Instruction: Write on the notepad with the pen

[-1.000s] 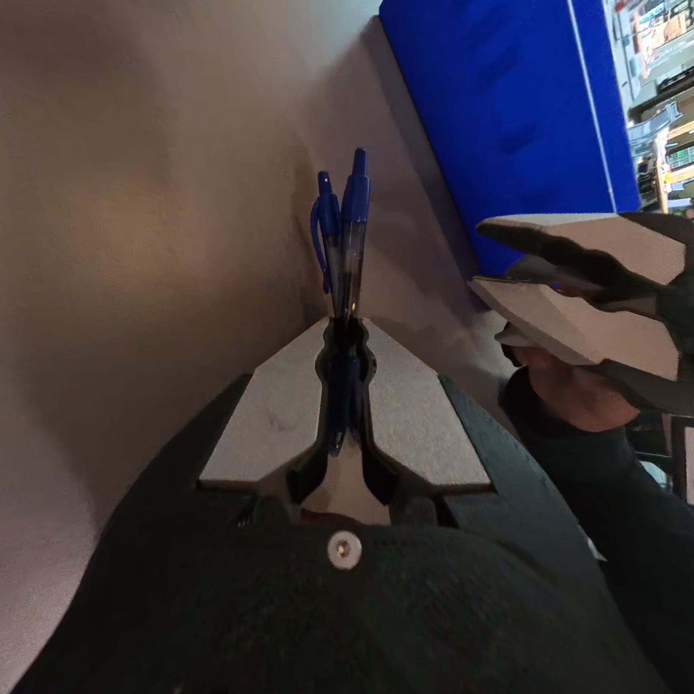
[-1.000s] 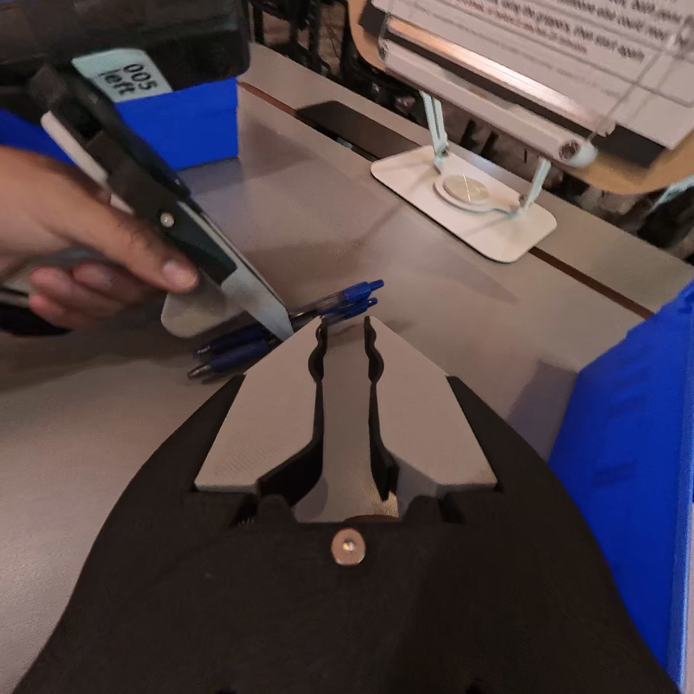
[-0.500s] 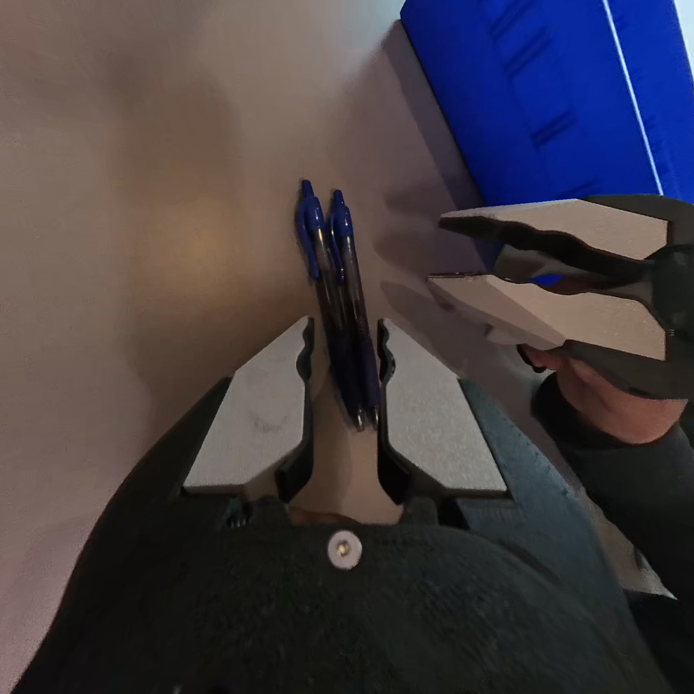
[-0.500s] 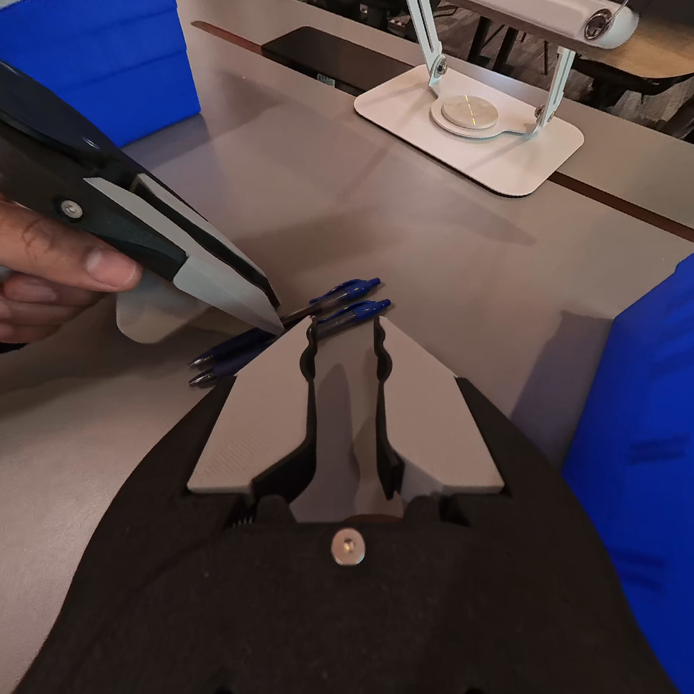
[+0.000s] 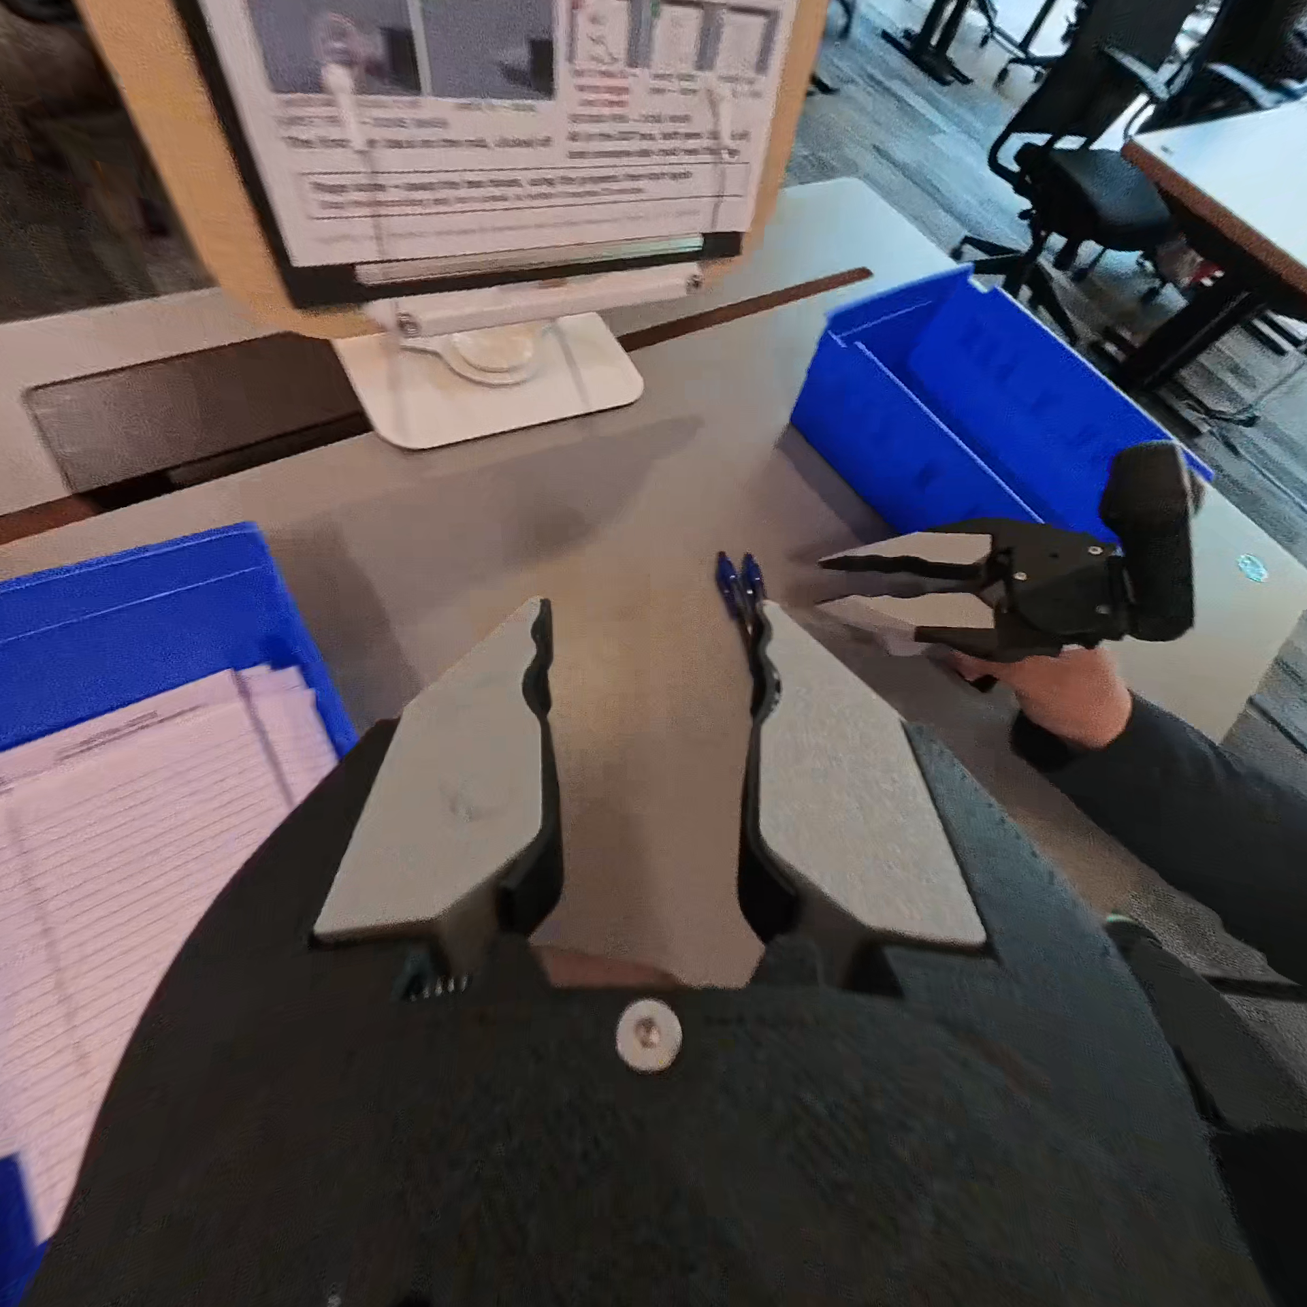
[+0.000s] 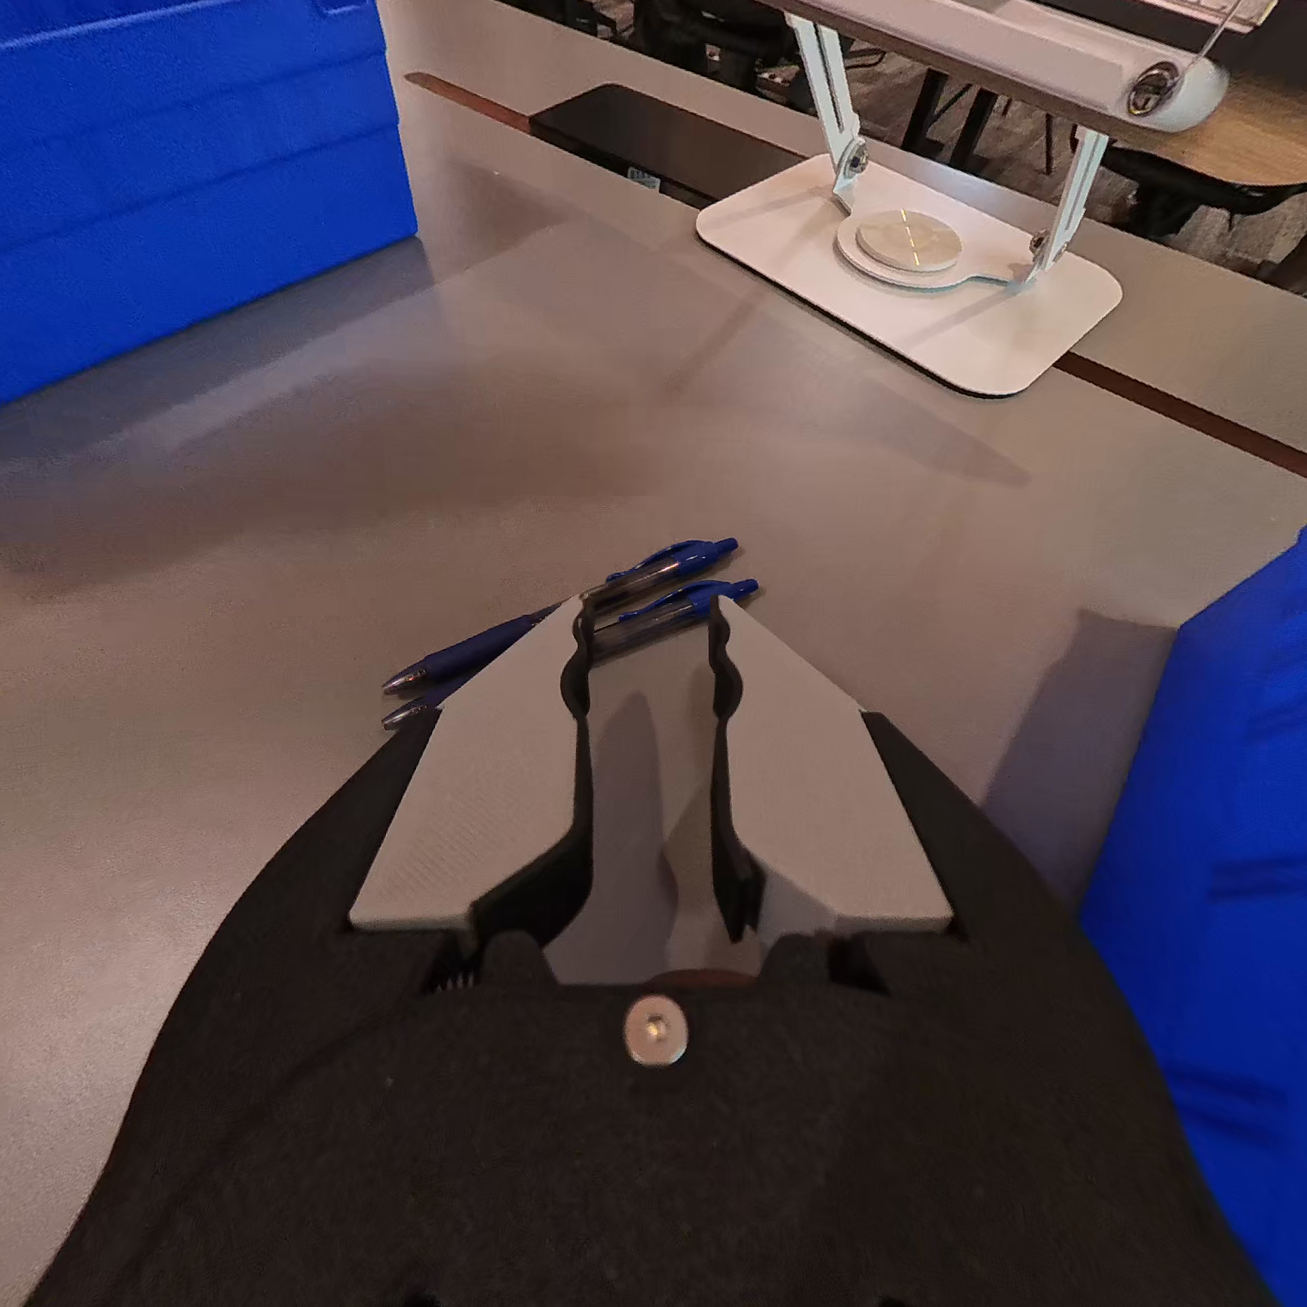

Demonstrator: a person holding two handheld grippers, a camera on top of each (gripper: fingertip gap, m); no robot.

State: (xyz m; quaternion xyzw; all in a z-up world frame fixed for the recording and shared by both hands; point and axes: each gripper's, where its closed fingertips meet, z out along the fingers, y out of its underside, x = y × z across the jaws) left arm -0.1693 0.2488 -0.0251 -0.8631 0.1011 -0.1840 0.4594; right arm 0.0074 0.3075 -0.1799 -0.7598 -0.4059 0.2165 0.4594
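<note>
Your two blue pens (image 6: pixel 622 615) lie side by side on the grey desk (image 6: pixel 353 495), touching or nearly so. In the right wrist view their long axes run from the metal tips at lower left to the blue clicker ends at upper right, crossing just ahead of your right gripper (image 6: pixel 647 601). That gripper's jaws stand partly apart and hold nothing (its left finger hides the middle of both barrels). Your left gripper (image 5: pixel 651 615) is raised and spread wide, empty; the pens' clicker ends show just beside its right fingertip. The lined notepad (image 5: pixel 141 813) sits in a blue bin (image 5: pixel 141 601) at your left. Another blue bin (image 5: pixel 990 410) stands at the right, near the pens. A white document stand (image 6: pixel 919 283) rises beyond them, well apart.
</note>
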